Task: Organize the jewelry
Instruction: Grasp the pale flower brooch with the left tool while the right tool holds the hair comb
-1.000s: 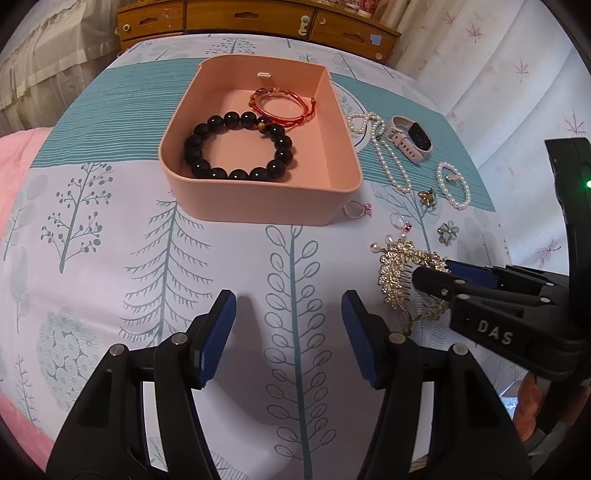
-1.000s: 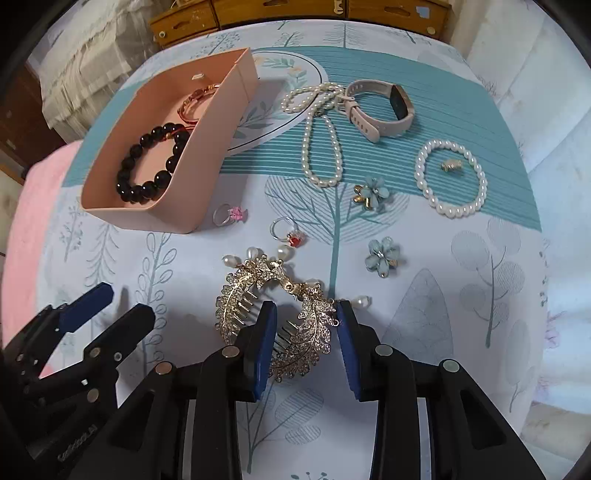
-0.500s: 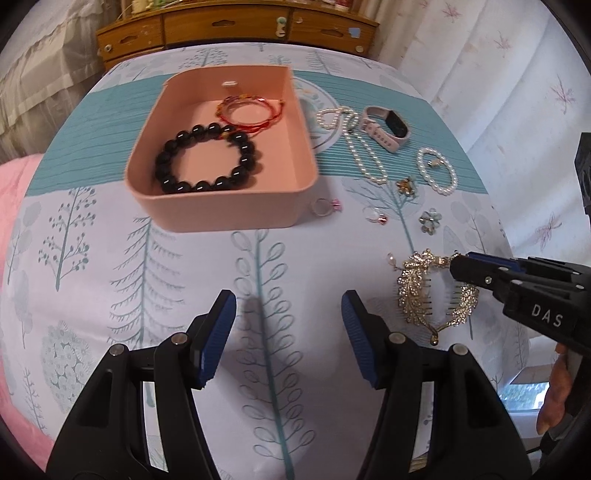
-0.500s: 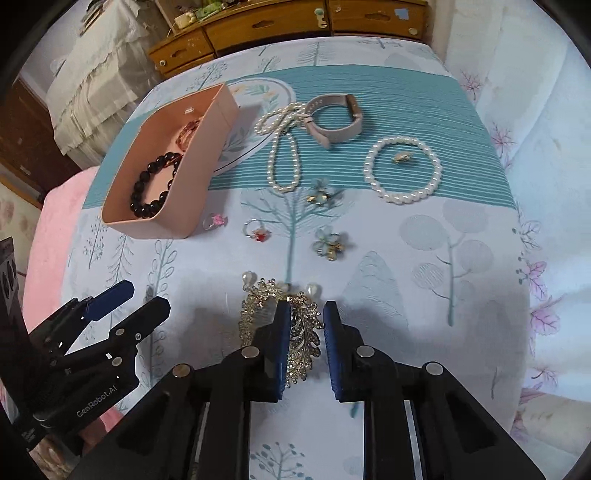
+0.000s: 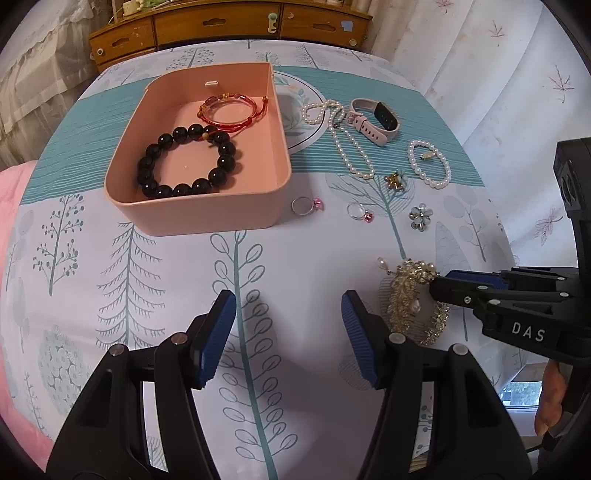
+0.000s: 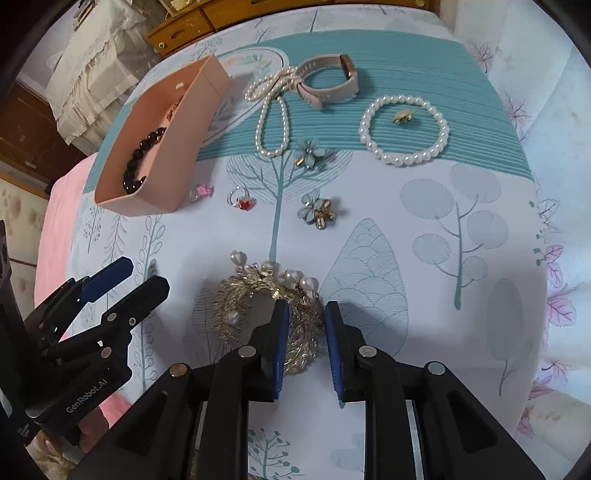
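A pink box (image 5: 207,218) (image 6: 159,177) holds a black bead bracelet (image 5: 188,162) and a red cord bracelet (image 5: 229,110). My right gripper (image 6: 306,332) (image 5: 439,288) is shut on a gold leaf hair comb with pearls (image 6: 255,295) (image 5: 410,295) and holds it just above the cloth. My left gripper (image 5: 288,332) (image 6: 122,277) is open and empty, to the left of the comb. Loose on the cloth lie a pearl necklace (image 5: 347,147), a pearl bracelet (image 6: 404,129), a pink watch (image 6: 328,81), two rings (image 5: 306,205) (image 6: 242,199) and two flower brooches (image 6: 317,210) (image 6: 310,151).
The tree-print cloth (image 5: 110,280) covers a rounded table. A wooden drawer chest (image 5: 221,26) stands behind it. A curtain (image 5: 498,55) hangs at the right. Pink bedding (image 5: 11,199) lies at the left.
My right gripper has closed on the gold comb and pulled it nearer and slightly up. The left gripper stays open and has drawn back a little.
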